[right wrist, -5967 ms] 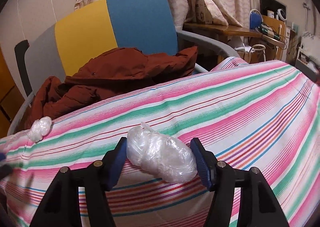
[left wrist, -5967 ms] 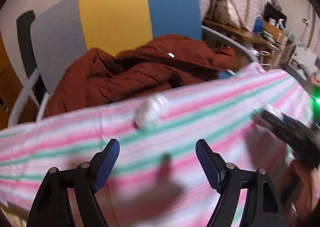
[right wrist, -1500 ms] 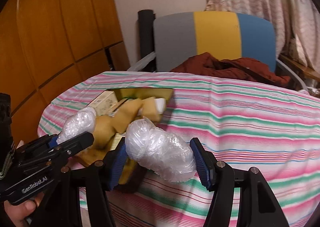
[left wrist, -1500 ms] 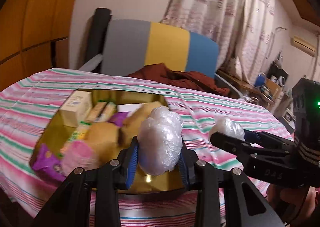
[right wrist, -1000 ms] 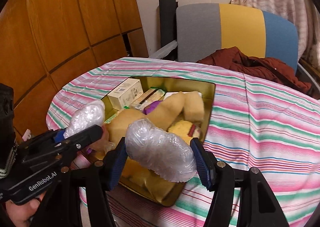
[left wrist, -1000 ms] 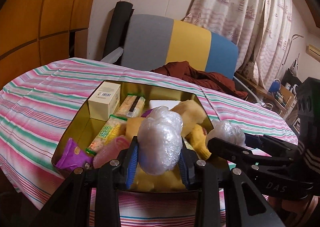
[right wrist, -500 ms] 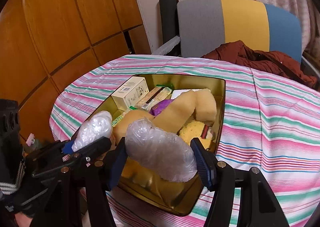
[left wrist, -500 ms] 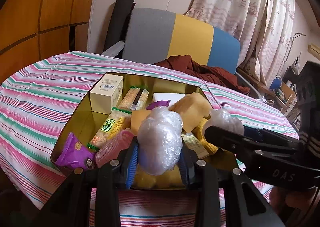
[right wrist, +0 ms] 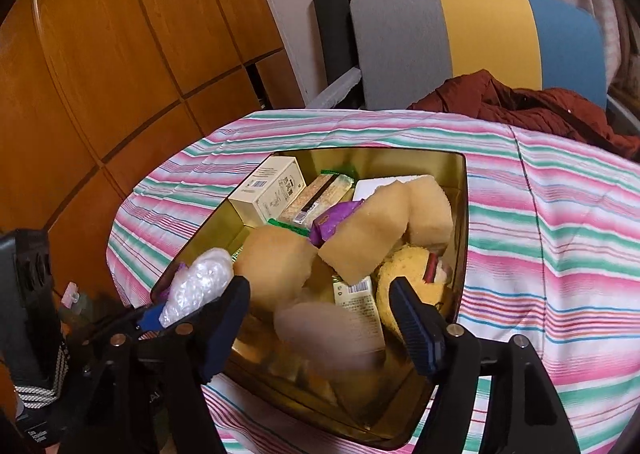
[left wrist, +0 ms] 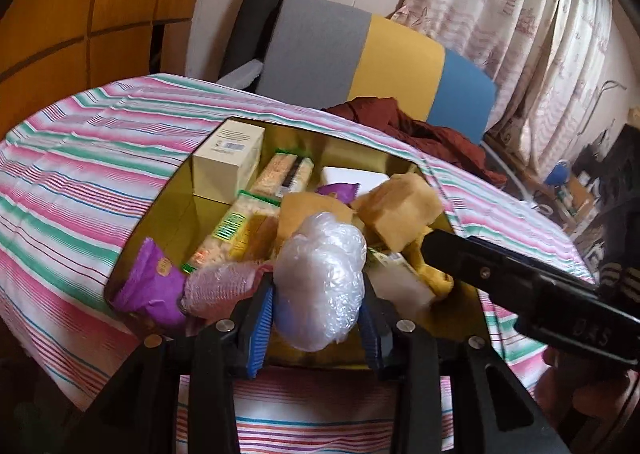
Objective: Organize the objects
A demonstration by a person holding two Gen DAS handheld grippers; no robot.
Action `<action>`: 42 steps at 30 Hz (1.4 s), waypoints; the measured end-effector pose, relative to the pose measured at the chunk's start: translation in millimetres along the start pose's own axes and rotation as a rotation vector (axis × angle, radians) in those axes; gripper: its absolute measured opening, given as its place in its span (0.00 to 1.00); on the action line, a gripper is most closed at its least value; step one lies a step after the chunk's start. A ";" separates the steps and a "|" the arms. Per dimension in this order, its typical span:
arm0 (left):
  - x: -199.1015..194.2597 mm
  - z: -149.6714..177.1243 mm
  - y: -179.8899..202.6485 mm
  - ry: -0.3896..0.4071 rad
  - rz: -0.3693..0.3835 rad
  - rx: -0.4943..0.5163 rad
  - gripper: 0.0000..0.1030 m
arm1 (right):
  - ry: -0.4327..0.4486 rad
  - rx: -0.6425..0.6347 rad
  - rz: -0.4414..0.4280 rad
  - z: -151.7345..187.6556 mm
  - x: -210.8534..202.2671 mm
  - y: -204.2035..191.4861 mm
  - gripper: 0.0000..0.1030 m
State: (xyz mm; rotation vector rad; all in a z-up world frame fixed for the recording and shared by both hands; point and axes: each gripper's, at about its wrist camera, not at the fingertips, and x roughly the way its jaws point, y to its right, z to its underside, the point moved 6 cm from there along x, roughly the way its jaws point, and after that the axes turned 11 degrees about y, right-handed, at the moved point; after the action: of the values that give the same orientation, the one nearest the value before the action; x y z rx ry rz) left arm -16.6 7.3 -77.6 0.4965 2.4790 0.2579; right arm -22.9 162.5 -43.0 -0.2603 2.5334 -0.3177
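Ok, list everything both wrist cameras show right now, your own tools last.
gold tin: 1, gold, on striped cloth
striped cloth: 1, pink-green-white, under the tin
cream box: 1, cream, tin's far left corner
purple packets: 2, purple, tin's near left and middle
foam pieces: several, yellow-tan, piled mid-tin
wrapped bundles: 2, clear plastic; one between left tool's pads, one blurred in the tin below right tool
chair: 1, grey-yellow-blue, behind the cloth
jacket: 1, red-brown, on chair
left tool: 1, black, blue pads; jaws just been opening, bundle between them
right tool: 1, same colours; jaws just been opening, nothing gripped
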 end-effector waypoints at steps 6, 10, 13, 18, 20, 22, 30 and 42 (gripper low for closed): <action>-9.4 -3.3 20.0 0.041 0.044 0.072 0.36 | 0.039 0.041 0.022 -4.4 -8.4 13.7 0.73; -8.7 -4.6 35.0 0.026 0.082 0.110 0.36 | 0.052 0.080 0.042 -8.0 -13.1 27.1 0.73; 3.2 -7.6 39.5 -0.004 0.099 0.095 0.36 | 0.059 0.095 0.048 -9.5 -14.7 32.2 0.73; 41.2 -23.2 47.9 -0.079 0.086 0.090 0.36 | 0.077 0.113 0.062 -11.2 -16.2 37.9 0.73; 50.1 -22.1 48.0 -0.112 0.061 0.100 0.36 | 0.086 0.119 0.075 -11.9 -21.0 43.0 0.73; 54.1 -18.1 47.3 -0.137 0.024 0.121 0.38 | 0.097 0.123 0.089 -13.6 -26.5 49.0 0.74; 24.8 -28.5 38.7 -0.034 -0.049 0.131 0.48 | 0.085 0.113 0.084 -10.6 -23.0 48.0 0.76; -15.1 -51.5 4.7 0.049 -0.205 0.088 0.50 | 0.053 0.024 0.094 -4.5 -17.1 29.4 0.79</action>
State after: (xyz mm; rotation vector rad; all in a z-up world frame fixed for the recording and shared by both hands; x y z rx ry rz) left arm -34.1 1.8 -27.0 0.2717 2.5739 0.0800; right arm -14.8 195.6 -38.8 -0.1239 2.5828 -0.3225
